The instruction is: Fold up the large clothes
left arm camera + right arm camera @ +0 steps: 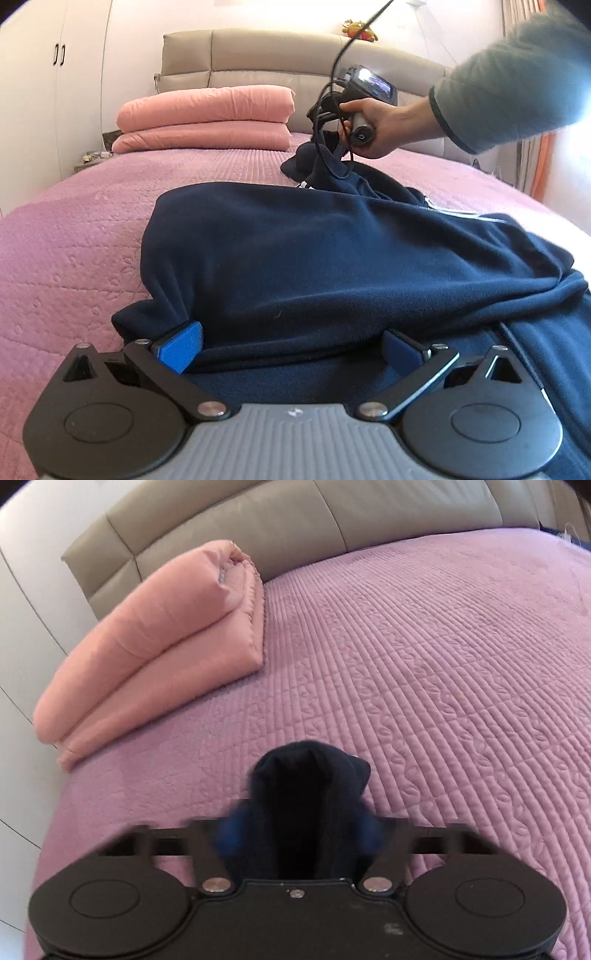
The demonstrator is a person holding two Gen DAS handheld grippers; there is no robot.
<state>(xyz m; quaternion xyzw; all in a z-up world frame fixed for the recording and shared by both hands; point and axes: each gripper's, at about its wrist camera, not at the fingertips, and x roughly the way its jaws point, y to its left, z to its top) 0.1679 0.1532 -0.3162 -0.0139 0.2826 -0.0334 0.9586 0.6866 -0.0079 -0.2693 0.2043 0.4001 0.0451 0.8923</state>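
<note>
Spread across a pink quilted bed (74, 240): a navy fleece garment (314, 258), thick, soft and limp, sagging wherever unsupported and likely light enough for two pinches to carry. Little risk of slipping on that napped surface; nothing fragile about it. Best taken by hems, cuffs or corners, where layers bunch into something to pinch.

Near end of garment bunched against left gripper (291, 350), blue pads (181, 347) set wide apart, cloth lying between and over them but not clamped. Far end lifted off the bed in right gripper (299, 827), drawn in around a dark tongue of fabric poking forward past the tips; blurred in the right wrist view, yet seemingly pinched, with right hand (373, 125) on the handle in the left wrist view.

Long axis running away from left gripper toward a padded headboard (258, 55), veering right, far tip raised and pointing up the bed. White piping visible along the right side. Folded pink duvet (155, 657) stacked well apart, by the headboard at left. Exact part of garment held by each gripper: impossible to tell
</note>
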